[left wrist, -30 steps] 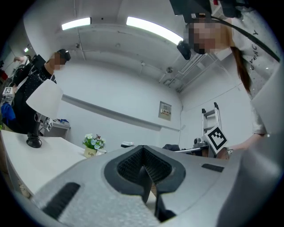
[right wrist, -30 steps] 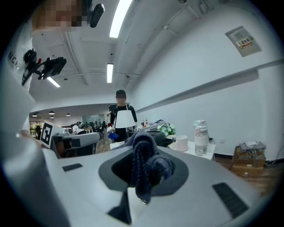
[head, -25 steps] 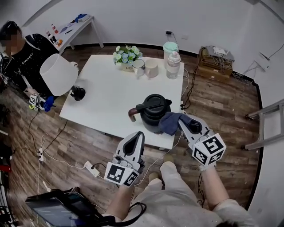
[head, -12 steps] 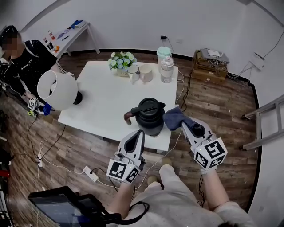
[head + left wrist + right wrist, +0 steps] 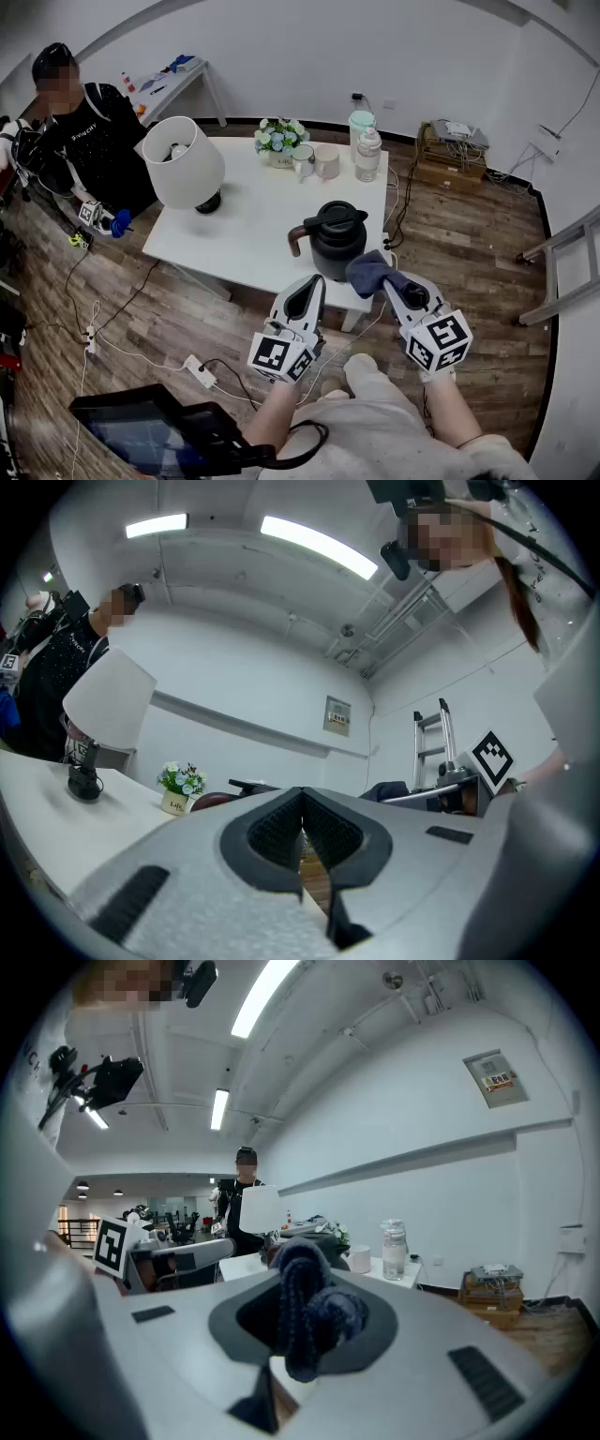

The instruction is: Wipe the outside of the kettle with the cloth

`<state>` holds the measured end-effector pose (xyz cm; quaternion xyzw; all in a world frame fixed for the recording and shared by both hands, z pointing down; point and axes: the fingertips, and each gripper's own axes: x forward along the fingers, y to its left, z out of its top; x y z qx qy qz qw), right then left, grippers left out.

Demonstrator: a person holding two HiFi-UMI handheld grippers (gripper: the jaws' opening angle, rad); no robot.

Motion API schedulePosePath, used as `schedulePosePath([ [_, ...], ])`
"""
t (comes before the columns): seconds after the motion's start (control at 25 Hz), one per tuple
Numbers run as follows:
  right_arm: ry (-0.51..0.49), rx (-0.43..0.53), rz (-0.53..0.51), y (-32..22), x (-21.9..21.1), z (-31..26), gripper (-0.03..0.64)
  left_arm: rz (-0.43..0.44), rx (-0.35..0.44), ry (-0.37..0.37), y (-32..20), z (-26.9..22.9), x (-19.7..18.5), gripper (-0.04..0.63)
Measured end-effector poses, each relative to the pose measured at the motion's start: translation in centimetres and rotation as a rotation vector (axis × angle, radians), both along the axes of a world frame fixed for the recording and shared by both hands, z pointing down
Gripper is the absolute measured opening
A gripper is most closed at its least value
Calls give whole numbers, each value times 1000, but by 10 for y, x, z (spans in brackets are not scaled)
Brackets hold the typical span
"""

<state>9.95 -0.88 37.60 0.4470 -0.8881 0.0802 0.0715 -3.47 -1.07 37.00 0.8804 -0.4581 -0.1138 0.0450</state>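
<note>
kettle [image 5: 336, 239]: upright, worktop [image 5: 246, 211] near edge | right gripper [image 5: 390, 279]: fingers clamped on cloth [image 5: 368, 270], just beside kettle's right flank, nearer hand | left gripper [image 5: 314, 283]: fingers together, empty

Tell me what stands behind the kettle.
Past the kettle, at the far edge of the table: a flower pot, two mugs and two bottles. The kettle's body hides the tabletop right behind it.

Left gripper [image 5: 316, 281]: near centre, jaws pressed together with nothing between them. Right gripper [image 5: 391, 279]: just right of it, jaws clamped on the cloth [image 5: 367, 269].
</note>
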Motion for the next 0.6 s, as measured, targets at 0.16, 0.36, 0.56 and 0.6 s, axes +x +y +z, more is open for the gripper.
schedulePosePath([
  [0.16, 6, -2, 45, 14, 3, 3, 61, -7, -10, -9, 14, 8, -7, 8],
  [0.36, 5, -1, 96, 31, 4, 9, 61, -5, -16, 4, 30, 11, -12, 8],
  [0.56, 10, 0, 109, 39, 0, 14, 61, 11, -21, 12, 38, 12, -8, 8],
  [0.6, 8, 0, 111, 41, -1, 15, 61, 15, -21, 13, 40, 12, -7, 8],
])
